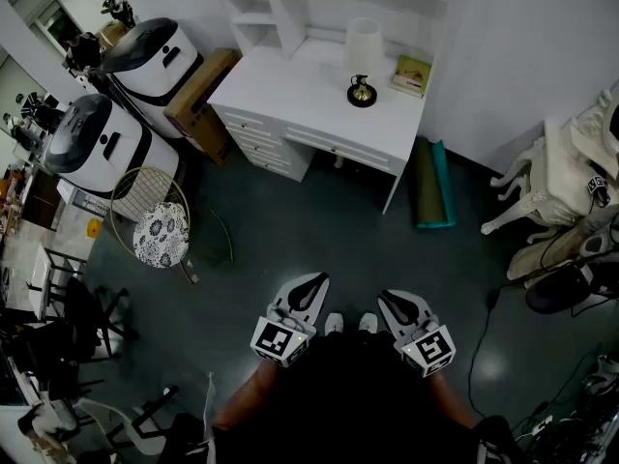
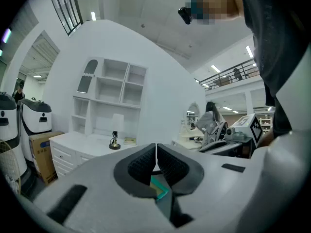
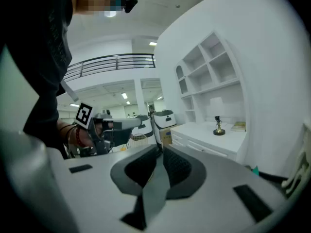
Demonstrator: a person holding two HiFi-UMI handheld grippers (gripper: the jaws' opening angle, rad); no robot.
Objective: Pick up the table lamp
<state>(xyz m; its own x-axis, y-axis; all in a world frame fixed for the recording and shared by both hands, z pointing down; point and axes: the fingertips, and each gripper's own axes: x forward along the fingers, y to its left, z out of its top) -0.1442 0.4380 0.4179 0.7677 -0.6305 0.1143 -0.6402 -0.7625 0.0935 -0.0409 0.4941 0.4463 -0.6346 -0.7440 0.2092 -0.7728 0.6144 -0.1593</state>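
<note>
So, left gripper (image 1: 311,284) and right gripper (image 1: 393,301) jaws sit pressed together, empty; table lamp (image 1: 364,58) stands well ahead on the white desk (image 1: 290,95).

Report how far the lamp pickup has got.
Nothing done yet: the table lamp stands on the white desk, far ahead. In hand: nothing; the left hand-held gripper and right hand-held gripper are shut and empty. Left: approach, open, grasp, lift.
</note>
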